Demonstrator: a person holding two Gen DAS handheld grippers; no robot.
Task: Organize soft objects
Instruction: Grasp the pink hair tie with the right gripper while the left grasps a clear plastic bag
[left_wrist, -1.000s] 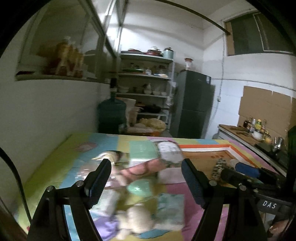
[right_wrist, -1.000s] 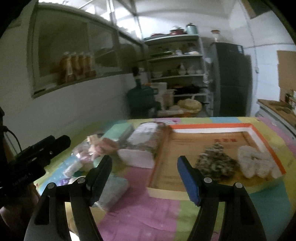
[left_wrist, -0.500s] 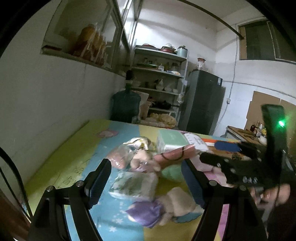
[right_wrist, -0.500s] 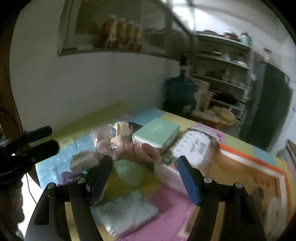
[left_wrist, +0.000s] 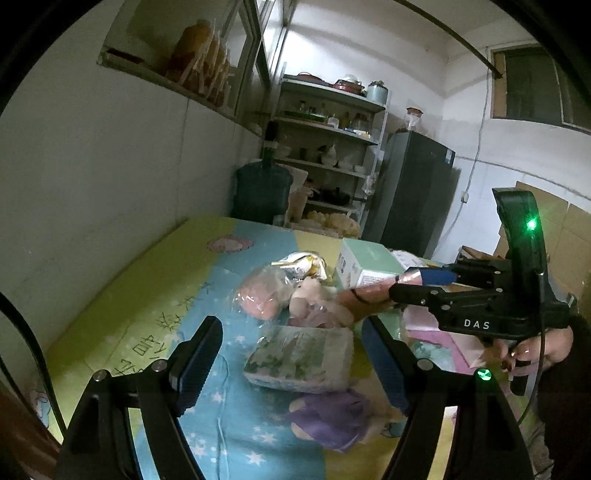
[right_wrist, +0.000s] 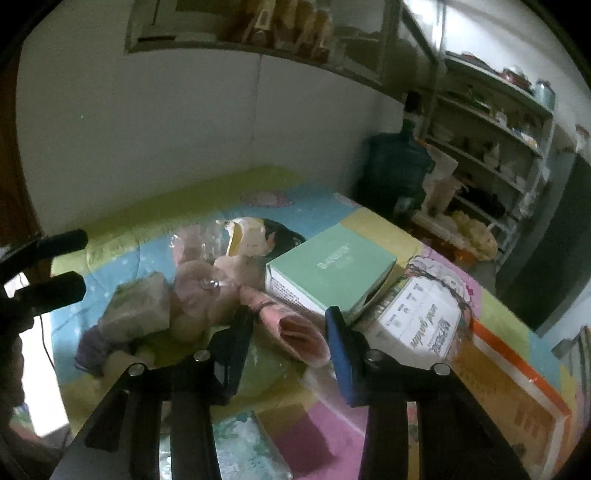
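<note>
I'm closing my right gripper (right_wrist: 290, 332) around the pink roll (right_wrist: 295, 326), which lies between its fingers, jutting from the pile for a clean pinch; whether the pads press yet, I can't tell. My left gripper (left_wrist: 291, 356) hovers wide, empty, tissue pack (left_wrist: 301, 360) just beyond its fingertips.

Mat (left_wrist: 155, 295) patchwork: yellow-green, light blue with white stars, pink. Box (right_wrist: 332, 271) mint green, white side. Roll (right_wrist: 295, 328) salmon pink. Tissue pack (left_wrist: 299, 360) pale green floral. Plush (left_wrist: 332, 421) purple. Tray (right_wrist: 517, 391) orange-rimmed, tan. Gripper pads (right_wrist: 341, 354) blue.
</note>
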